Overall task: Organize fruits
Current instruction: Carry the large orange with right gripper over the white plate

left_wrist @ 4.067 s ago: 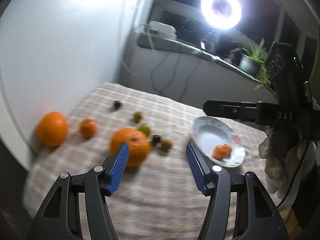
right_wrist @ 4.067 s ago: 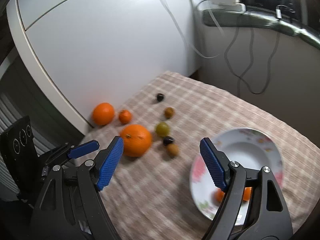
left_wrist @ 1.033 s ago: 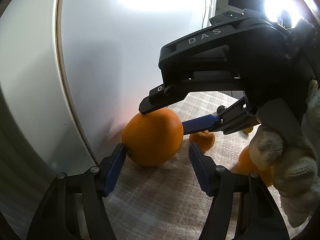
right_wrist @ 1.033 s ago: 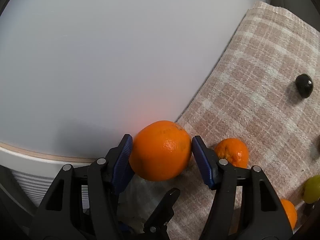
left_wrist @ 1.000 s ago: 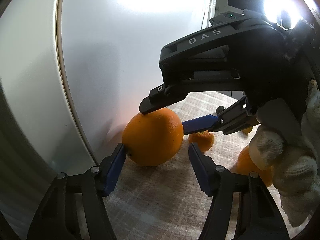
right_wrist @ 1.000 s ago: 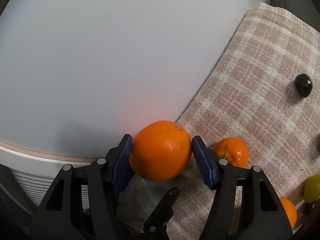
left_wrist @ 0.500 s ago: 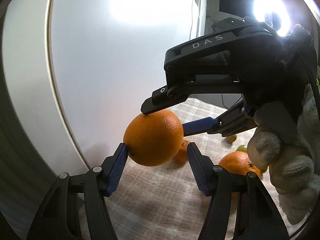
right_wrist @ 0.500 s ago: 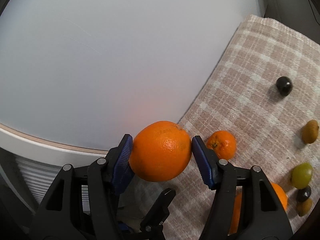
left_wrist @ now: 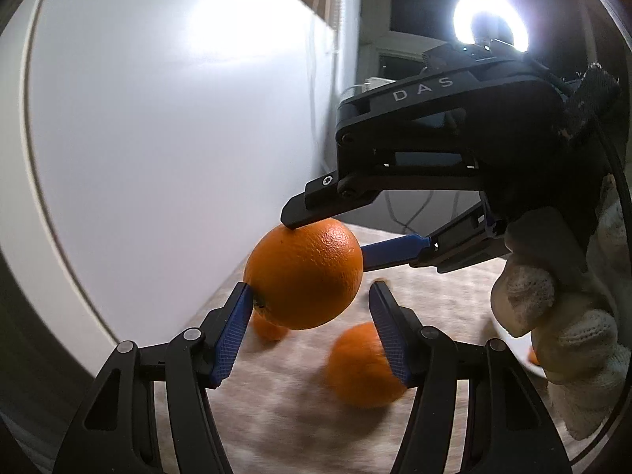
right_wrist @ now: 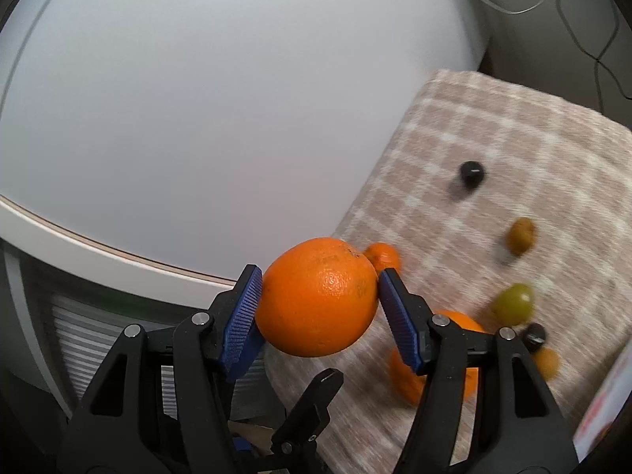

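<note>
My right gripper is shut on a large orange and holds it above the checked cloth. The same orange shows in the left wrist view, pinched top and bottom by the right gripper's fingers. My left gripper is open just below it; its left pad touches or nearly touches the orange, the right pad is apart. A second large orange and a small mandarin lie on the cloth below.
A white cabinet wall stands close on the left. On the cloth lie a dark grape, a brownish fruit, a green grape and more small fruits. A plate edge shows at right. A ring light glares.
The right gripper has lifted the large orange off the cloth and away from the wall. The left gripper has risen with it, still open around it.
</note>
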Demonstrator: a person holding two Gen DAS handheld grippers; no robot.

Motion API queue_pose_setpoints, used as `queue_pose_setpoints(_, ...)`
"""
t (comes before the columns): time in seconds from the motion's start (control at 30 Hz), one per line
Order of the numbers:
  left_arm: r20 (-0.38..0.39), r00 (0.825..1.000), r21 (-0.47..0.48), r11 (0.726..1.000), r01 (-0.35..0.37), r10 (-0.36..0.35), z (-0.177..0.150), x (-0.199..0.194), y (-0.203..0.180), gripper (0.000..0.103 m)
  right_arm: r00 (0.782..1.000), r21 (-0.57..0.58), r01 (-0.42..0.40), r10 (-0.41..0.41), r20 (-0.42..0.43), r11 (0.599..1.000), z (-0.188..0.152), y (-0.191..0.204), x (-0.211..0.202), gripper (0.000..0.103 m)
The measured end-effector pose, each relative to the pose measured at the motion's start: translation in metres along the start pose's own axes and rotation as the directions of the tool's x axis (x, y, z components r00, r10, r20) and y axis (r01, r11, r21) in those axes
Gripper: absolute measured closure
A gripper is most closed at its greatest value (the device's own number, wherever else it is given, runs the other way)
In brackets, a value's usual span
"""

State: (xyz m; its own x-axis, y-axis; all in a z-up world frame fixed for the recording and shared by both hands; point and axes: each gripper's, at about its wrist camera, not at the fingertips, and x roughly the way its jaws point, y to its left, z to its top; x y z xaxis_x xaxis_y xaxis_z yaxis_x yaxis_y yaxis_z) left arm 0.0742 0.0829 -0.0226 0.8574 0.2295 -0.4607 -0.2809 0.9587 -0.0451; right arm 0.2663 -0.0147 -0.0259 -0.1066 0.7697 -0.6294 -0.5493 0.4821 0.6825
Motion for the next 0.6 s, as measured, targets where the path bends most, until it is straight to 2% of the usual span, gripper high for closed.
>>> queue_pose_setpoints(0.27, -0.006, 0.997, 0.054, 0.995, 0.082, -0.082, -0.007, 0.007, -0.04, 0.042, 0.997, 0.056, 0.023, -0.027, 0.068, 0.998, -0.01, -0.026, -0.065, 0.039)
queue_pose_setpoints(0.37, -0.012, 0.993, 0.071, 0.991, 0.115, -0.114, -0.004, 0.004, -0.059, 0.042, 0.995, 0.08, 0.034, -0.041, 0.093, 0.996, -0.017, -0.033, -0.079, 0.039)
queue_pose_setpoints(0.4, -0.015, 0.992, 0.073, 0.989, 0.129, -0.128, -0.002, 0.003, -0.066, 0.042, 0.994, 0.088, 0.038, -0.047, 0.101, 0.995, -0.021, -0.024, -0.076, 0.039)
queue_pose_setpoints(0.6, -0.035, 0.979, 0.094, 0.974, 0.204, -0.202, 0.0, 0.003, -0.097, 0.042, 0.986, 0.14, 0.061, -0.082, 0.148, 0.988, -0.029, -0.047, -0.104, 0.039)
